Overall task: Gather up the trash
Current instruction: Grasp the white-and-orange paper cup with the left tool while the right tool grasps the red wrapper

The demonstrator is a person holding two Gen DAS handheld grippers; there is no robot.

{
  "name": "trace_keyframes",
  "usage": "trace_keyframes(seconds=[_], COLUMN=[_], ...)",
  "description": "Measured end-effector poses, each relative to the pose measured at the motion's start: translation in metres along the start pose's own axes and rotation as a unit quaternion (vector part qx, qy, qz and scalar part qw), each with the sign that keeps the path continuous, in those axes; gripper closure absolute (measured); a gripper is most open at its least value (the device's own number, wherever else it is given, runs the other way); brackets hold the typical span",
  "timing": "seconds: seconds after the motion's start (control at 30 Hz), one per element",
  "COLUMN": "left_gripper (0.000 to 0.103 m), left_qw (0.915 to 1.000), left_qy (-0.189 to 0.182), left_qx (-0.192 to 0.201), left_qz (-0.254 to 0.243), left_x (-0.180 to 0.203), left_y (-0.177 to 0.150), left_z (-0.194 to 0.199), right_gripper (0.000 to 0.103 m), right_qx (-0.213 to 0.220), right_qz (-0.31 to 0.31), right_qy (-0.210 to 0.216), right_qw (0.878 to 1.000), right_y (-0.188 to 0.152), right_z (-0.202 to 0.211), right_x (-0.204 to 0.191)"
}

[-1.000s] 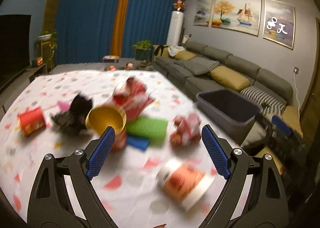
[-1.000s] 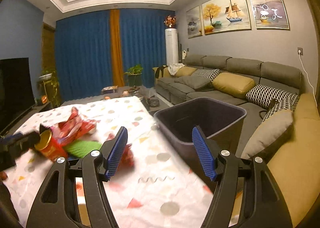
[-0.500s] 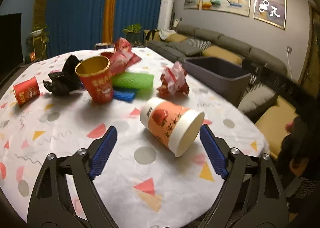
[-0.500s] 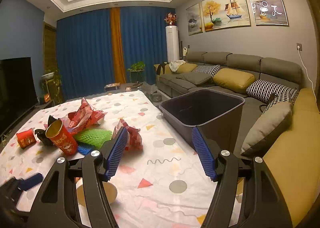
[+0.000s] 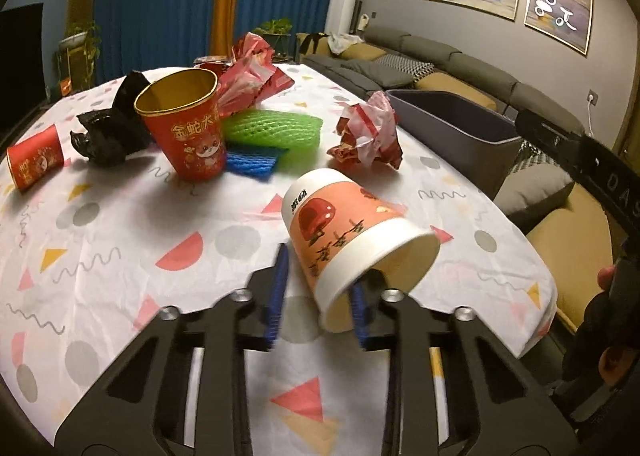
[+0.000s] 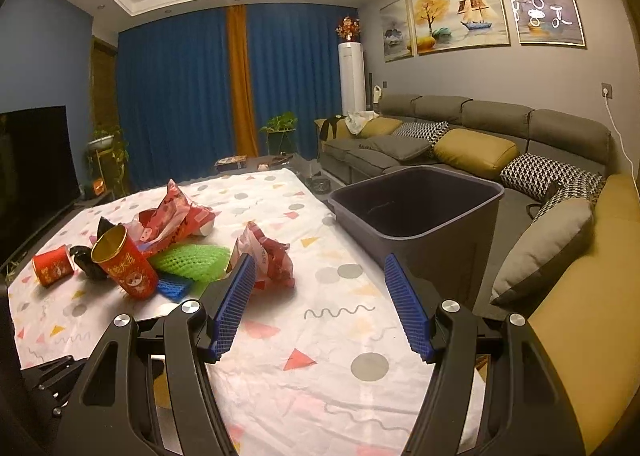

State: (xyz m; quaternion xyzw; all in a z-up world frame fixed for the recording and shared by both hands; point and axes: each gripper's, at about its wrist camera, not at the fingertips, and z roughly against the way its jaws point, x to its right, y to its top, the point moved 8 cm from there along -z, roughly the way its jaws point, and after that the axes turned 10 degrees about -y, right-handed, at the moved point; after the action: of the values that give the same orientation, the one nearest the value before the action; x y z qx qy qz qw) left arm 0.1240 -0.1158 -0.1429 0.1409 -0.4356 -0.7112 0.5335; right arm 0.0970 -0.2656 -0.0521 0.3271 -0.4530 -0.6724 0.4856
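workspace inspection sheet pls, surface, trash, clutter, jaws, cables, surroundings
Surface: white tablecloth with coloured shapes, wrinkled.
Job's things: peach-and-white paper cup tipped on its side; upright red-and-gold paper cup; small red cup lying down; crumpled red-and-white wrapper; green foam net; black plastic bag; dark grey bin beside the table.
Clutter: nothing seen beyond the trash.
Grippers: left gripper jaws closed on the peach cup's rim; right gripper jaws open, holding nothing.
Cables: white wall cord.
Surroundings: grey sofa, blue curtains.
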Motion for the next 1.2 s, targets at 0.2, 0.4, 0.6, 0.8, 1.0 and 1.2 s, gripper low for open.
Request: trace_keyframes(seconds=[0.2,0.4,0.6,0.8,1.0,1.2], left_gripper=[0.101,0.101,0.101,0.102,0.102,0.101], left_qw=[0.9999,0.9995,0.9977,0.9954,0.9944,0.9945], left_qy=[0.001,0.006,0.023,0.037,0.041,0.041], left_qx=[0.008,0.028,0.055,0.08,0.088,0.087], left_qz=[0.008,0.015,0.03,0.035,0.042,0.042], left_x=[-0.008,-0.019,-0.037,-0.05,-0.057,-0.061], left_y=[0.006,0.018,0.04,0.062,0.073,0.077], left_z=[0.001,0.011,0.029,0.044,0.046,0.043], right_gripper=[0.037,0.037,0.039,0.048,0.054,0.06], right_qx=[-0.007,-0.008,-0.014,-0.039,-0.059,-0.074], right_qz=[0.009,0.02,0.025,0.034,0.042,0.046], right_qy=[0.009,0.02,0.036,0.049,0.057,0.062], right_qw=[1.0,1.0,0.999,0.997,0.996,0.994], right_y=[-0.002,0.003,0.011,0.013,0.01,0.007], right_z=[-0.008,-0.021,-0.044,-0.074,-0.095,-0.109], right_x=[-0.008,-0.023,-0.041,-0.059,-0.071,-0.077])
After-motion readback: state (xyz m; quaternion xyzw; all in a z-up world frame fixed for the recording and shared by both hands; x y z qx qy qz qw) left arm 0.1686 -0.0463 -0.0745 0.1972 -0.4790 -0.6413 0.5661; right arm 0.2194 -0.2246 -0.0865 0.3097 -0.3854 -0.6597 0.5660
